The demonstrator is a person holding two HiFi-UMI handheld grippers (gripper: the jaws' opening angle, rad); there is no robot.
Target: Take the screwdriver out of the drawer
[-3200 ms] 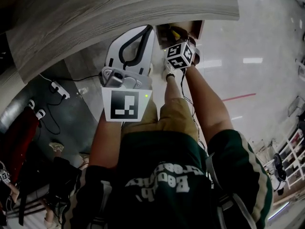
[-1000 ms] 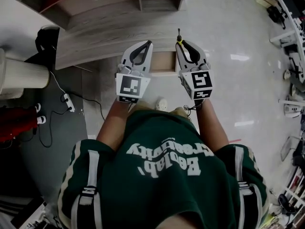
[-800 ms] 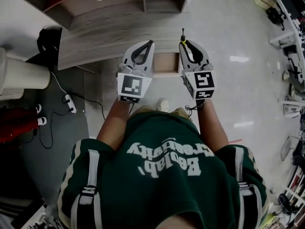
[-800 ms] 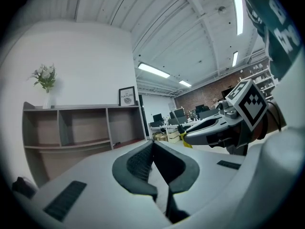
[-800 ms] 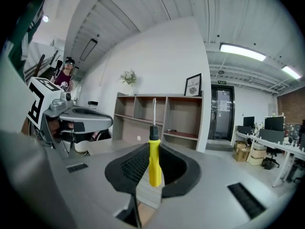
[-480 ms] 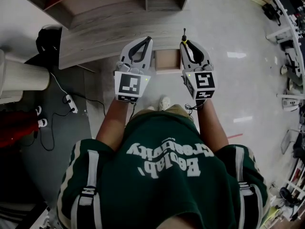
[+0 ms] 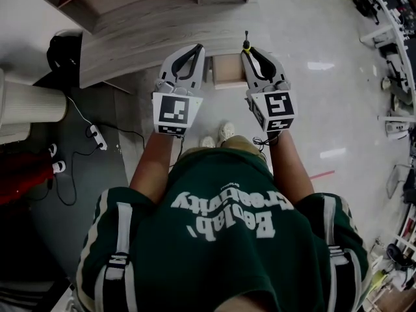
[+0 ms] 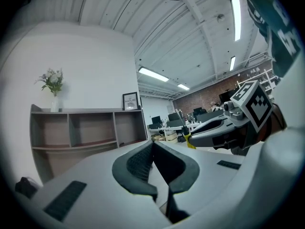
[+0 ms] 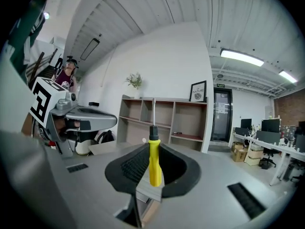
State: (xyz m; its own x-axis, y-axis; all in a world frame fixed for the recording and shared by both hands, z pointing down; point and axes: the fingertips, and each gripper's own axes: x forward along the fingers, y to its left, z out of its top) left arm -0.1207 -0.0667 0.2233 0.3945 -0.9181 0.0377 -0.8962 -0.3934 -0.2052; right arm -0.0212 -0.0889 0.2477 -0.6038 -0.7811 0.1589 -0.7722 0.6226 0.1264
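Grey wood-grain desk [image 7: 143, 41] across the far side, a brown shelf unit [image 7: 162, 5] beyond it.

Drawer [image 7: 227, 77]: pale wood, pulled out of the desk's near edge and standing open. It shows between my two grippers in the head view. I can make out nothing in the part of it that I can see.

Left gripper [image 8: 153, 147]: jaws closed together, nothing between the pads. Held out level beside the other one, left of the drawer.

Right gripper [image 9: 154, 149]: clamped on the screwdriver [image 9: 155, 168]. The pads pinch the yellow handle low down. The black collar and the thin steel shaft stick out past the jaw tips, pointing away from me toward the shelves. In the head view the shaft shows at the drawer's far right corner.

Progress, my reading:
- Done: the screwdriver is out. It is up in the air in my right gripper, and no part of it touches the drawer or the desk.
- The grip looks square, with the handle straight between the pads and no tilt.
- Left: little of the task proper. Perhaps set the tool down on the desk top.
- The drawer is not shut. The task doesn't ask for that.
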